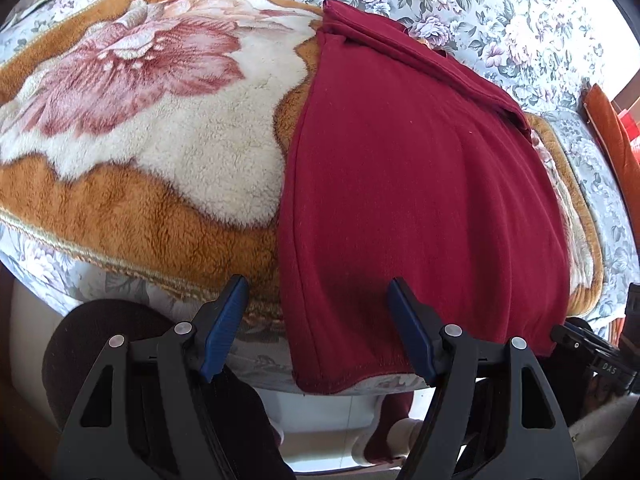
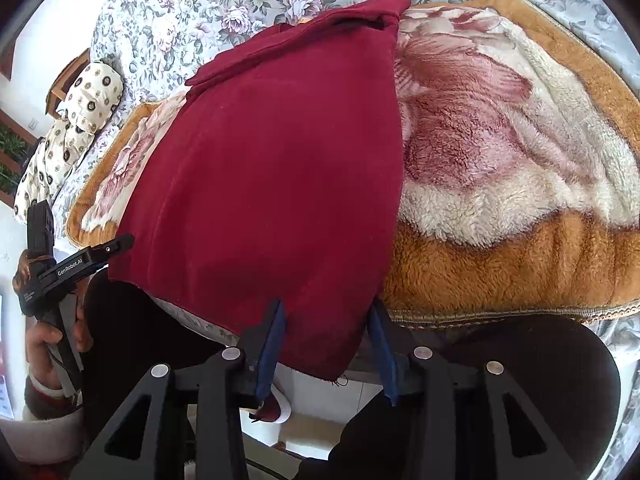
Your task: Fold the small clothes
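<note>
A dark red garment (image 1: 420, 200) lies lengthwise on a plush flower blanket (image 1: 160, 152), its far end folded over and its near hem hanging over the bed's edge. My left gripper (image 1: 316, 292) is open at the hem's left corner, one finger on each side of the garment's left edge. In the right wrist view the same garment (image 2: 280, 168) fills the middle. My right gripper (image 2: 326, 312) is open, its fingers straddling the hem's right corner. Neither gripper holds cloth.
The blanket (image 2: 520, 184) lies on a flowered bedsheet (image 1: 480, 12). A patterned pillow (image 2: 76, 120) lies at the bed's far left in the right wrist view. The left gripper's body and a hand (image 2: 52, 332) show at that view's left. The floor lies below the edge.
</note>
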